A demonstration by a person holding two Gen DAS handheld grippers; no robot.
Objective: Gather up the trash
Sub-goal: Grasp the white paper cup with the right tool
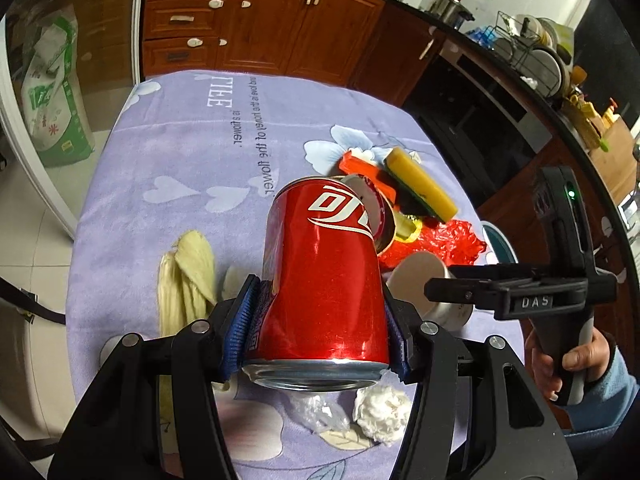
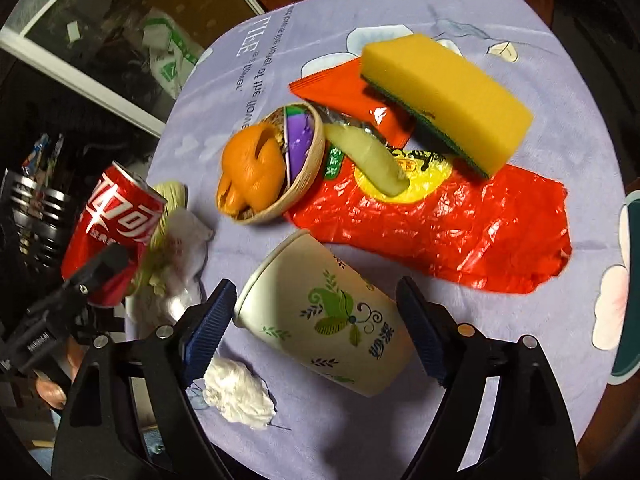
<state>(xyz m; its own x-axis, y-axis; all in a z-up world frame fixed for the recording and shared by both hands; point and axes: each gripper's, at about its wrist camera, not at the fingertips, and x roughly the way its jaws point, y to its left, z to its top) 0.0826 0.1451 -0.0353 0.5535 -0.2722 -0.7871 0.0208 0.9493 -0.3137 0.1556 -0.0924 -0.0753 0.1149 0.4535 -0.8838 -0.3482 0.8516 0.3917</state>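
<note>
- My left hand-held gripper (image 1: 320, 340) is clamped on a red soda can (image 1: 324, 276); its blue pads press the can's two sides near the rim, and the can is lifted clear of the worktop (image 1: 168, 152), leaning away from my camera.
- From the right wrist view I see the same can (image 2: 116, 224) off at the left edge, tilted and held in the air beside the worktop's rim.
- My right hand-held gripper (image 2: 312, 332) stands wide apart, one finger on each side of a paper cup (image 2: 324, 316); I see a gap between the pads and the cup on both sides.
- The paper cup lies on its side on the lilac cloth, its mouth pointing to the left finger.
- A white paper wad (image 2: 238, 394) rests just beside the left finger, near the cup's mouth.
- Beyond the cup lies a red plastic bag (image 2: 460, 236), with a pale peel strip (image 2: 368, 158) lying on it.
- A yellow sponge (image 2: 444, 96) with a green underside rests partly on the bag and partly on an orange wrapper (image 2: 340, 88).
- A small bowl (image 2: 280, 184) sits tipped on its side against the bag, holding orange peel (image 2: 250, 172) and a purple scrap.
- From the left wrist I see pale husks (image 1: 188, 280) lying on the worktop, left of the can.
</note>
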